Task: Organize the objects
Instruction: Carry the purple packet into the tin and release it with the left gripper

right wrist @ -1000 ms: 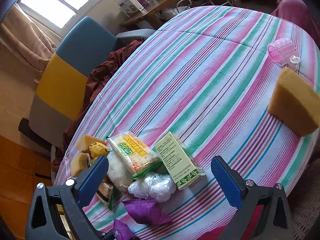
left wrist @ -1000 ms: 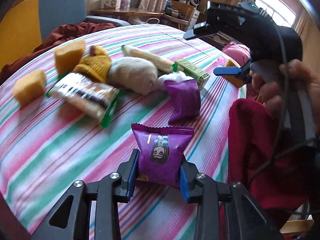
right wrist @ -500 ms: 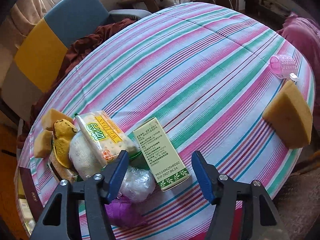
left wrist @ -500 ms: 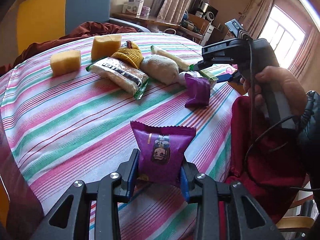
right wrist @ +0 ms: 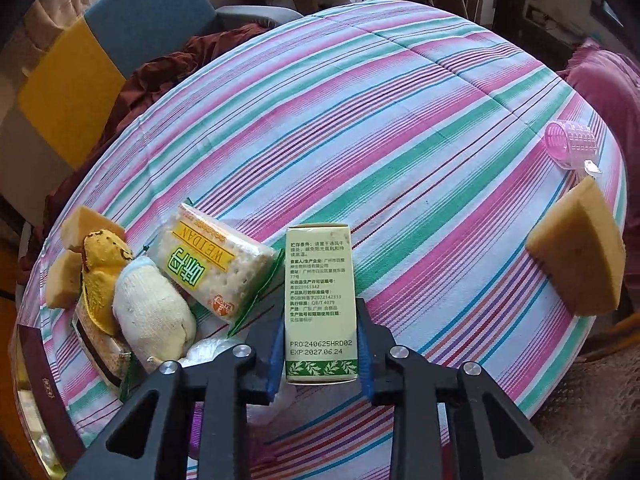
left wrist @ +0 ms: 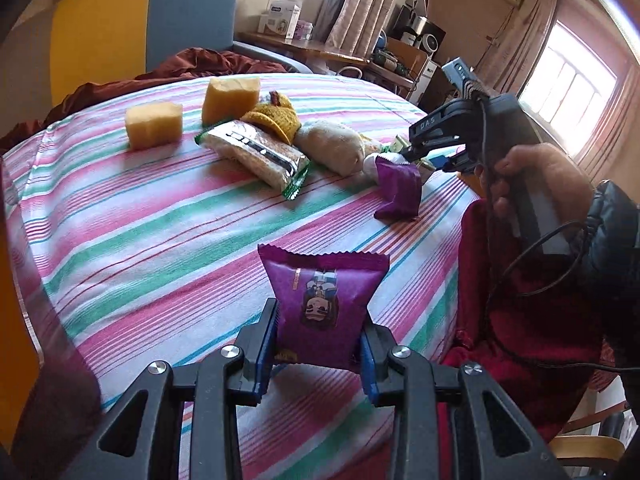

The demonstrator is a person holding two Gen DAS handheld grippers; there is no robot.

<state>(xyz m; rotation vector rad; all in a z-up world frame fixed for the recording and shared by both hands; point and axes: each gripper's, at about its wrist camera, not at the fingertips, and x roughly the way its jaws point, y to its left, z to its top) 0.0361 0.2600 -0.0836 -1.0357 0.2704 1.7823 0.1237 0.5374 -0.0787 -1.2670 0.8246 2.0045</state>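
Surface: round table under a striped cloth; blue and yellow chair behind it; windows bright, shelves cluttered
Left gripper: jaws nearly closed, pads pressed on both sides of a purple snack packet; packet upright, held near the table's edge
Right gripper: jaws closed on the lower end of a pale green box; box points away from the camera, its far end over the cloth; whether it is lifted, cannot tell
Pile: cracker pack, white sock roll, yellow knit piece and white plastic wad, all touching, just beside the box
Strays: second purple packet apart from the held one; sponge wedge and pink roller at the far rim
Risk, box: grip sits at one end only; box may swing or slip when raised
Risk, pile: cracker pack lies against the box; lifting could drag it
Risk, packet: puffy wrapper may squirm out of the pads
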